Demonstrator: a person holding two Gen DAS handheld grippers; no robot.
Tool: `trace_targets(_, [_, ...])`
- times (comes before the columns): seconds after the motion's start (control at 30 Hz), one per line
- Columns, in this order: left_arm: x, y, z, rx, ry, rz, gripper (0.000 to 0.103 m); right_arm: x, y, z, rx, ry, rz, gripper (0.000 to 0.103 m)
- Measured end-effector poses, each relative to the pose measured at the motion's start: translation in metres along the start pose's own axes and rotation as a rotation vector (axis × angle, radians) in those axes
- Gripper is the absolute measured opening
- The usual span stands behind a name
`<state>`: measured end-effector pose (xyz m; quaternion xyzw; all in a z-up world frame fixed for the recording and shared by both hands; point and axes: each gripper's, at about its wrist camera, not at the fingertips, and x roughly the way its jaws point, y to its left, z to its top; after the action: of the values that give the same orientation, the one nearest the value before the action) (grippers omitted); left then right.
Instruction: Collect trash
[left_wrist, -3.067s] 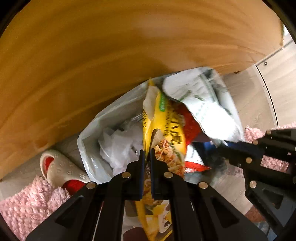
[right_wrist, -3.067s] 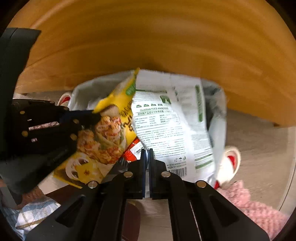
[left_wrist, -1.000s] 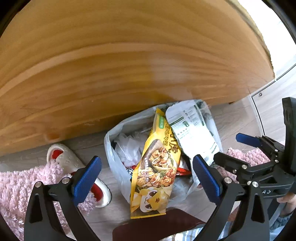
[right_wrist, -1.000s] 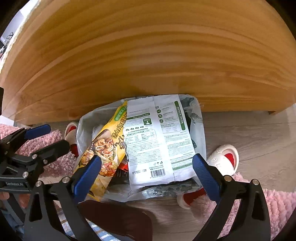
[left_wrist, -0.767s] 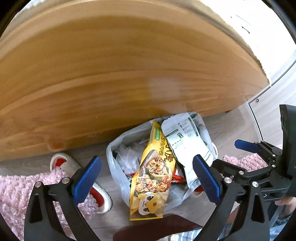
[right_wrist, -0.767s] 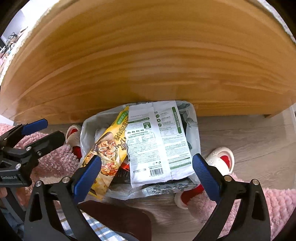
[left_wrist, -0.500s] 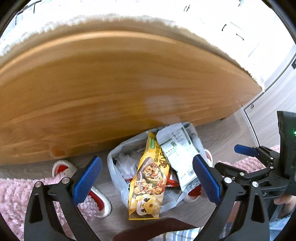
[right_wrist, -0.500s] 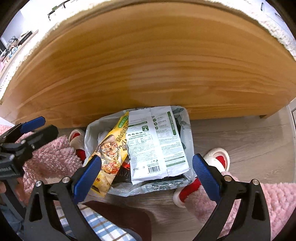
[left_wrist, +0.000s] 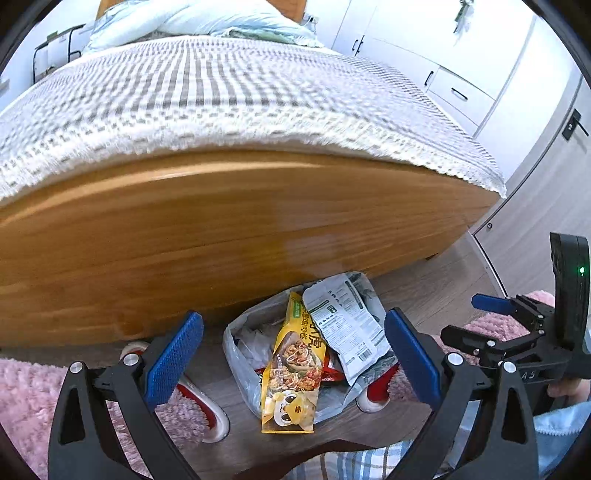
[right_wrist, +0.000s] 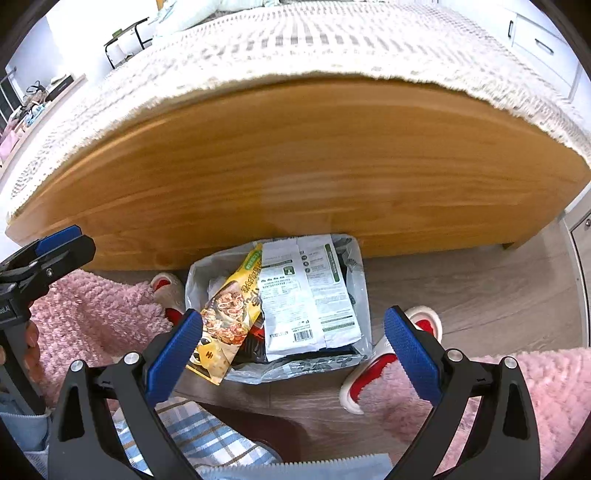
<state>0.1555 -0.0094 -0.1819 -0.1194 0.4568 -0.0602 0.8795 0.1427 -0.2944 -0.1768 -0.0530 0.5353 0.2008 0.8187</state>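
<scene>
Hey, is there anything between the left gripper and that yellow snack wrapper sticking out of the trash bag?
Nothing visible. The left gripper is open and empty, and the yellow wrapper shows unobstructed between its fingers, leaning out of the trash bag. The slippers lie off to the sides.

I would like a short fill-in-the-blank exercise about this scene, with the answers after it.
1. The yellow snack packet and the white packet stick out of a plastic ____.
2. The trash bag stands on the floor against the wooden ____ frame.
3. Both the left gripper and the right gripper are ____.

Missing words: bag; bed; open
</scene>
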Motion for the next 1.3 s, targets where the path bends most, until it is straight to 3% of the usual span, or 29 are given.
trace_targets(0.9, [-0.081,-0.033,0.001,0.100,-0.162,-0.047,0.095,-0.100,0.027,-0.008,-0.029,-0.231,-0.005,0.094])
trace_targets(1.07, [-0.088,-0.038,-0.002,0.113,-0.178,-0.021,0.095,-0.113,0.024,-0.012,-0.004,-0.269,-0.013,0.094])
trace_targets(1.3, [-0.093,-0.043,-0.006,0.118,-0.169,-0.054,0.095,-0.122,0.028,-0.015,0.000,-0.293,-0.011,0.094])
